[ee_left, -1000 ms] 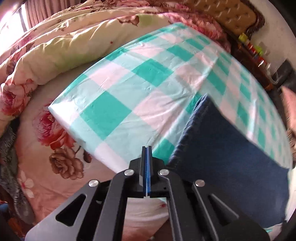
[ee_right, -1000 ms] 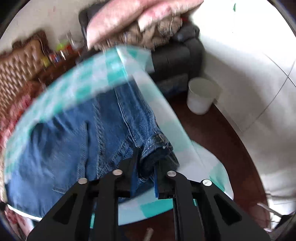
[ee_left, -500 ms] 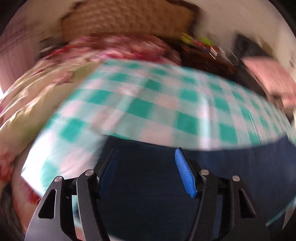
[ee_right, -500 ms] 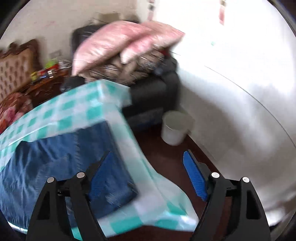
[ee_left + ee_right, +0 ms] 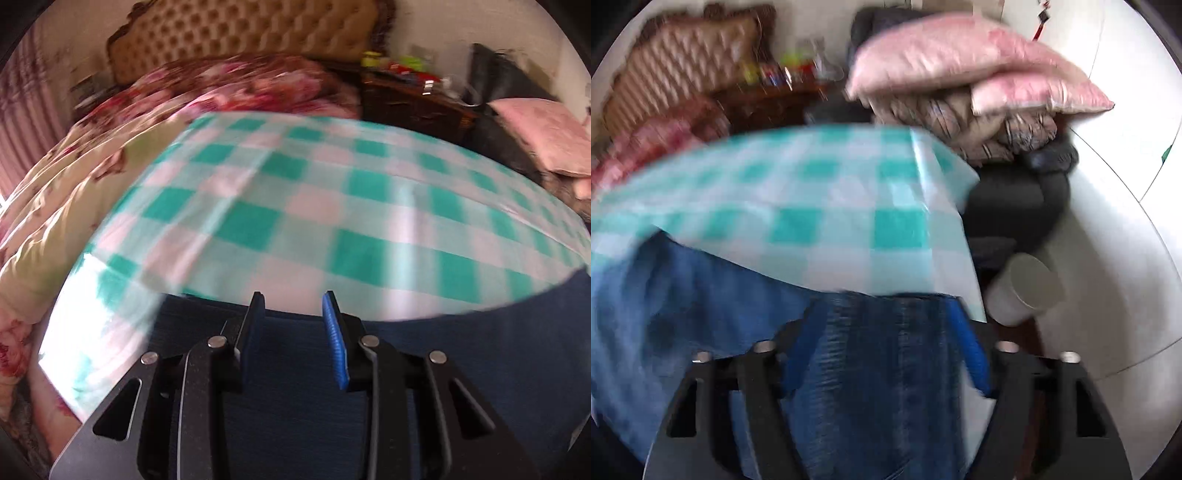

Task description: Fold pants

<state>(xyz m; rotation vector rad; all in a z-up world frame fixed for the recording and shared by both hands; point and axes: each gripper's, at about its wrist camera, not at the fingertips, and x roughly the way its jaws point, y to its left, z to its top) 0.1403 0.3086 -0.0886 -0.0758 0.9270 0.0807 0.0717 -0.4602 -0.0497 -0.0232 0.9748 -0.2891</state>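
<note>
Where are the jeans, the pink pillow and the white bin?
jeans (image 5: 886, 387): right wrist view, on the denim between the fingers.
pink pillow (image 5: 945, 62): right wrist view, middle of the top pillow.
white bin (image 5: 1023, 291): right wrist view, on its side wall.

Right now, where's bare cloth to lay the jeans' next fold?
Free: the checked cloth beyond the jeans, out to the quilt and the nightstand. Also the strip past the jeans toward the corner by the bucket. Crowded: the near edge, where jeans lie under both closing grippers.
</note>
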